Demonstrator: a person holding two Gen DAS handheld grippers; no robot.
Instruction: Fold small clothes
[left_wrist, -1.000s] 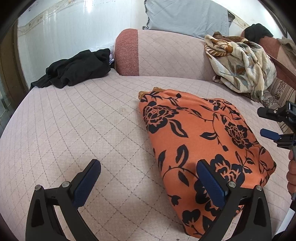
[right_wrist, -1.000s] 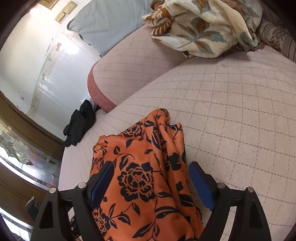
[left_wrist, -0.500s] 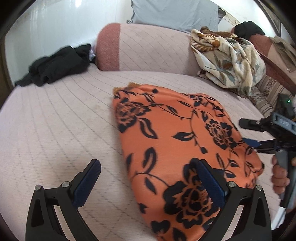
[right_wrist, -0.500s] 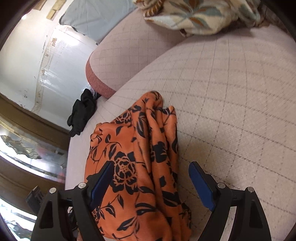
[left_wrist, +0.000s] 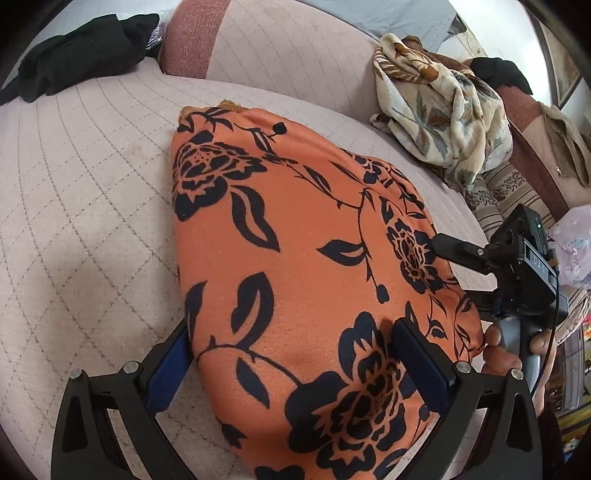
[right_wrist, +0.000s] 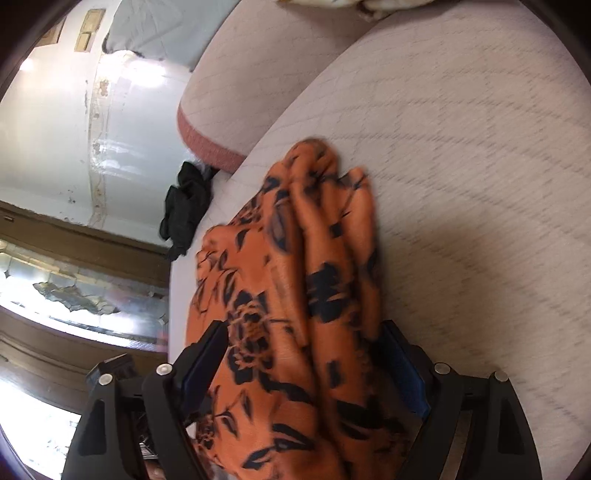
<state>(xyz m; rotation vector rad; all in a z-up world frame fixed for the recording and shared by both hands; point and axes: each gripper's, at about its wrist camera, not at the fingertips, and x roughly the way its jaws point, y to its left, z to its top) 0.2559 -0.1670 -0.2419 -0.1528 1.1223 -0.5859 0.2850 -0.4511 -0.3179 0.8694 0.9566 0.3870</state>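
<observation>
- The orange cloth with black flower print (left_wrist: 295, 266) lies folded on the pale quilted sofa seat (left_wrist: 85, 206), in the middle of the left wrist view.
- The left gripper (left_wrist: 291, 354) is wide open; the near edge of the cloth passes between its blue pads (left_wrist: 168, 363), one pad on top of the fabric.
- The right gripper (right_wrist: 303, 365) is also wide, with bunched fabric between its fingers; this view is blurred.
- A cream leaf-pattern blanket (left_wrist: 439, 110) is at 2 o'clock, a black garment (left_wrist: 81, 55) at 10 o'clock.
</observation>
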